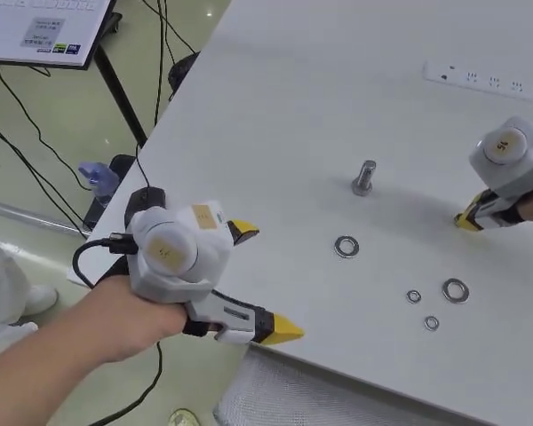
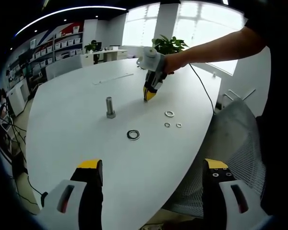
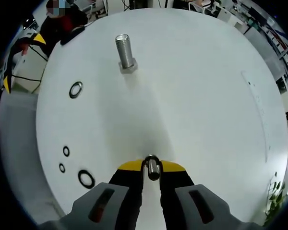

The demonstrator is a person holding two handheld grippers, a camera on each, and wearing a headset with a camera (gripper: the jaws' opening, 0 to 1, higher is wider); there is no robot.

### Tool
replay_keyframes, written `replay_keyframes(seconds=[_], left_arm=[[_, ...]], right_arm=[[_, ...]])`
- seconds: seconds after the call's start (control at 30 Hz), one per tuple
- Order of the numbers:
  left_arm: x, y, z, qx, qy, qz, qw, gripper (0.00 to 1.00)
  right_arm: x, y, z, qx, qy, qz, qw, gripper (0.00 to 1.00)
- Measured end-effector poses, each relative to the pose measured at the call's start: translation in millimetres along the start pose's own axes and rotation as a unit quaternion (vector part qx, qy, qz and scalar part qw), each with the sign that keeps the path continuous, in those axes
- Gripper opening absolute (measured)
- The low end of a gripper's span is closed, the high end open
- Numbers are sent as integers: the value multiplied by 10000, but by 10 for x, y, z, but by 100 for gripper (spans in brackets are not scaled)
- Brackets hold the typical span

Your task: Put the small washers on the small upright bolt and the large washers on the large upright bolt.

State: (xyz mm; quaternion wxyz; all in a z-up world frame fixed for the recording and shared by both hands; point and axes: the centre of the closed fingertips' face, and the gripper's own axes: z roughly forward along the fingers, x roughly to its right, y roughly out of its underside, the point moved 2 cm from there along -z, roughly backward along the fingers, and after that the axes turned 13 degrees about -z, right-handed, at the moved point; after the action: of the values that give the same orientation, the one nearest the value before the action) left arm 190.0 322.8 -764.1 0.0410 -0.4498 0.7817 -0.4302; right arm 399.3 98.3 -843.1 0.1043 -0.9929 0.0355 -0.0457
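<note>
The large bolt (image 1: 364,177) (image 3: 125,52) stands upright mid-table. One large washer (image 1: 346,246) (image 2: 133,134) lies just in front of it. A second large washer (image 1: 455,289) and two small washers (image 1: 413,295) (image 1: 432,323) lie nearer the front edge. My right gripper (image 1: 469,220) (image 3: 152,173) is shut on the small bolt (image 3: 152,167), tips down at the tabletop, right of the large bolt. My left gripper (image 1: 265,280) (image 2: 152,165) hovers open over the table's near-left edge, nothing between its jaws.
A white power strip (image 1: 489,80) lies at the far right of the table. A grey mesh chair (image 1: 275,390) sits under the near edge. Off the table's left side are cables, a blue bottle (image 1: 98,177) and a screen (image 1: 35,31).
</note>
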Motion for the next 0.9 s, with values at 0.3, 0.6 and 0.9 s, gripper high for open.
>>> replay_keyframes(seconds=[0.3, 0.6, 0.9], left_arm=[[7, 3, -14, -14, -2, 40, 10000, 86], [20, 41, -46, -49, -28, 35, 10000, 85], [41, 15, -65, -13, -11, 73, 10000, 85]], right_arm=[[3, 5, -4, 2, 10, -10, 10000, 15], [-9, 2, -19, 51, -18, 28, 10000, 18], [-17, -16, -92, 90, -22, -9, 10000, 22]])
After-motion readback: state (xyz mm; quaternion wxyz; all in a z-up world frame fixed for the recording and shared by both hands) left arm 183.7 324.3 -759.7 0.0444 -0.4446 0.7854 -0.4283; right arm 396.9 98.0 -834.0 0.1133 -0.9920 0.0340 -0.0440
